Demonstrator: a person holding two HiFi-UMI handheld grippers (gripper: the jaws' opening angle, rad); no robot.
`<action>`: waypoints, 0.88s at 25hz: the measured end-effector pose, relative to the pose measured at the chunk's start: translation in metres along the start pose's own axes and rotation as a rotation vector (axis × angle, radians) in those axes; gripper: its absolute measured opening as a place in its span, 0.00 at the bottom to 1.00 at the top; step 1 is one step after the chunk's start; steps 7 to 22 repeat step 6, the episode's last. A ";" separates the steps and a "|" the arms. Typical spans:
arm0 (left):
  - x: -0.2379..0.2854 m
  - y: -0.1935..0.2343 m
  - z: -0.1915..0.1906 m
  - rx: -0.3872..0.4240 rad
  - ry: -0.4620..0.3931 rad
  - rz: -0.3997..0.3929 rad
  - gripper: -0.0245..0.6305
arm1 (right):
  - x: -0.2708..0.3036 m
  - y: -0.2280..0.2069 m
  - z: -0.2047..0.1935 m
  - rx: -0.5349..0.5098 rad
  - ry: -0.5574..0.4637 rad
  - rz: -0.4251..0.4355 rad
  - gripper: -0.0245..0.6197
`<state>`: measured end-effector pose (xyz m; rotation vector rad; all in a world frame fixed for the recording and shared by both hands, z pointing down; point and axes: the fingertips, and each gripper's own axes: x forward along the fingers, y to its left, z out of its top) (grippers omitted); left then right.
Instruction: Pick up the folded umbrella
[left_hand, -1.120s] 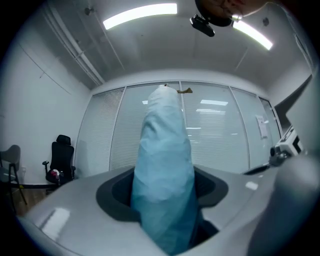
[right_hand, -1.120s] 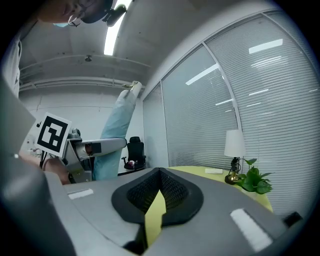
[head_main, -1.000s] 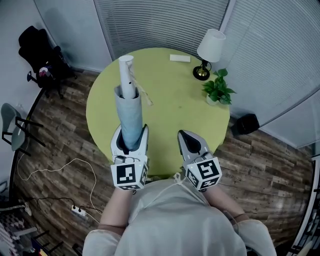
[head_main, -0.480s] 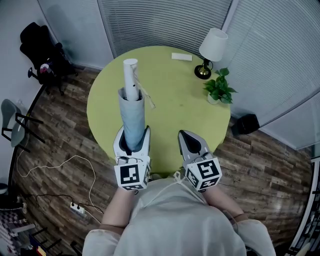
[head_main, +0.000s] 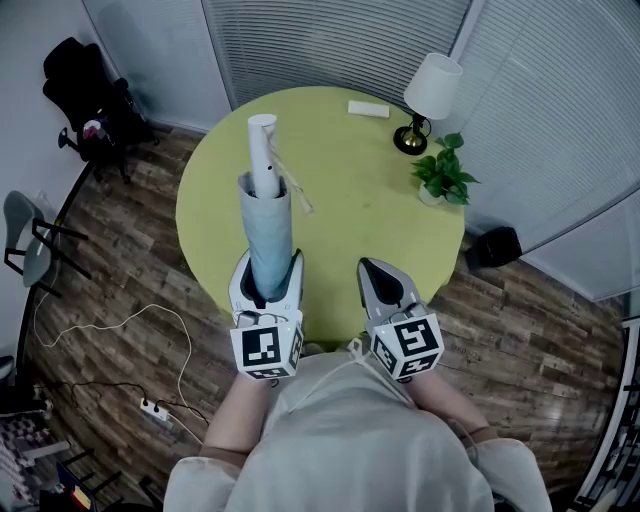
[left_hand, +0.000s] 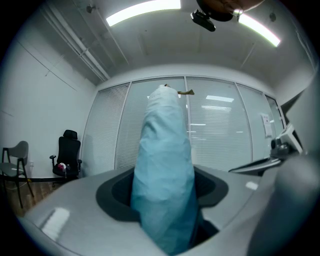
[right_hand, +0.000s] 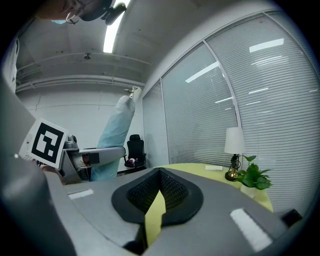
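Above table (head_main: 360, 180), left tongs (head_main: 267, 265) grip umbrella (head_main: 268, 215).

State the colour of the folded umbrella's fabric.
Pale blue, the folded umbrella; left gripper view shows it best.

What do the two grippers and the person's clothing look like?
The left gripper and right gripper have pale grey tapering jaws with black pads; each carries a white cube with black square markers. The person wears a beige top.

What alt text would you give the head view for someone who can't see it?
From above, a person's left gripper clamps a folded pale-blue umbrella, white handle outward, over a round yellow-green table. The right gripper is beside it, jaws together and empty; a lamp and plant stand at the table's far edge.
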<state>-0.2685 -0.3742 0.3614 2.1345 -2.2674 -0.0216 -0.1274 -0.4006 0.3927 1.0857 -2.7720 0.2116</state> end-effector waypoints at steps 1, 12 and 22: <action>0.000 0.000 0.000 -0.002 0.002 -0.002 0.46 | 0.000 0.000 0.001 0.000 -0.001 -0.001 0.04; 0.004 -0.001 -0.002 0.002 0.011 -0.012 0.46 | 0.003 -0.002 0.002 -0.021 -0.015 -0.018 0.04; 0.004 -0.001 -0.002 0.002 0.011 -0.012 0.46 | 0.003 -0.002 0.002 -0.021 -0.015 -0.018 0.04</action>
